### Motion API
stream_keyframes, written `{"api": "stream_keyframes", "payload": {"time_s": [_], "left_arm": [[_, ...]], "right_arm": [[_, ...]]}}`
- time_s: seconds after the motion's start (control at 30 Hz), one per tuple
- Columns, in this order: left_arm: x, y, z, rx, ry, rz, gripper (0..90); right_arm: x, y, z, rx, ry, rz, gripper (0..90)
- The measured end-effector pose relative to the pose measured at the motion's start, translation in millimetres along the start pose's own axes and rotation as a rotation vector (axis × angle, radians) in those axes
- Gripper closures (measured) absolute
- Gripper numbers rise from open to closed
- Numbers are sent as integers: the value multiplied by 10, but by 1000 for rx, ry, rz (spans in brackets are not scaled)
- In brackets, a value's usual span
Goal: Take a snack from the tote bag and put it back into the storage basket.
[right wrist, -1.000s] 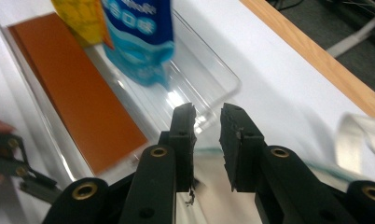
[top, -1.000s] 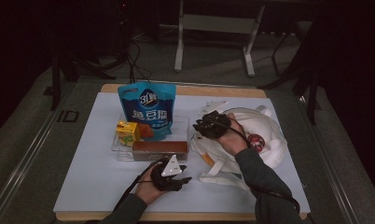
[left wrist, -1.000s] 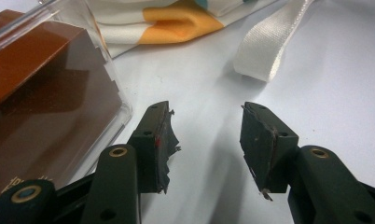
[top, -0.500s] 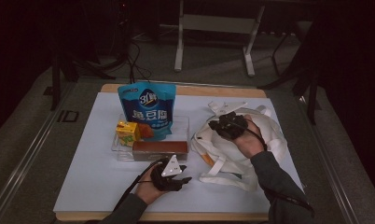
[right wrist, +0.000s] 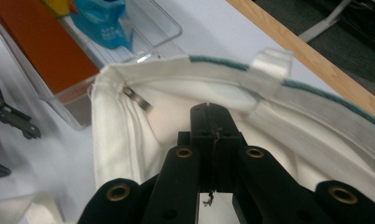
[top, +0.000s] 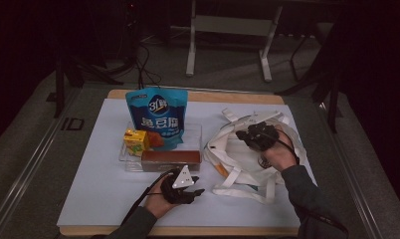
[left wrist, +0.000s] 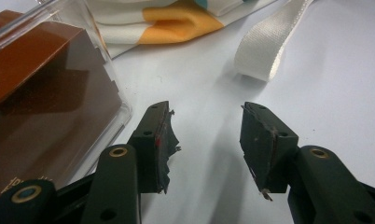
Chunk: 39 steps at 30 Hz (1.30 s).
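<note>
- My left claw: black jaws, brass-ringed pivot screws, frayed black pads with a red streak.
- Grey three-cornered plate on top, black cable trailing.
- My right claw: same black links, brass rings.
- Dark long sleeves.

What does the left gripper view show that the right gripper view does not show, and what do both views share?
Left gripper view: the left gripper with open jaws, nothing between them, and a loose white strap on the table.
Right gripper view: the right gripper, jaws pressed together at the open mouth of the white bag; a blue pouch; the table's wooden edge.
Both: the clear tray holding the brown box, and bag fabric.
</note>
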<state>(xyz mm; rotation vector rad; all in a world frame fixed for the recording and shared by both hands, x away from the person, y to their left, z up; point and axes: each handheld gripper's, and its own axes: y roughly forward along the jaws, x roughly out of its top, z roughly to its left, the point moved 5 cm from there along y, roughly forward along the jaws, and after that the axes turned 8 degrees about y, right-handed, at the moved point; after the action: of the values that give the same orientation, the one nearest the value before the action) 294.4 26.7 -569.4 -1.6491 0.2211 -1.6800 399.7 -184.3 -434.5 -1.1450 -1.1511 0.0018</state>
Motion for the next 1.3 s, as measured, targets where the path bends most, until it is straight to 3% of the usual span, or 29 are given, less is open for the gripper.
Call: {"api": "stream_keyframes", "payload": {"time_s": [0.23, 0.73, 1.3], "left_arm": [[-1, -1, 3, 0, 3, 3, 528], [-2, -3, 3, -2, -2, -2, 528], [-3, -17, 19, -10, -18, -17, 528]], "right_arm": [[-141, -59, -108, -15, 32, 5, 899], [-464, -145, -235, -43, 53, 49, 900], [-955, -349, -492, -75, 157, 48, 900]]}}
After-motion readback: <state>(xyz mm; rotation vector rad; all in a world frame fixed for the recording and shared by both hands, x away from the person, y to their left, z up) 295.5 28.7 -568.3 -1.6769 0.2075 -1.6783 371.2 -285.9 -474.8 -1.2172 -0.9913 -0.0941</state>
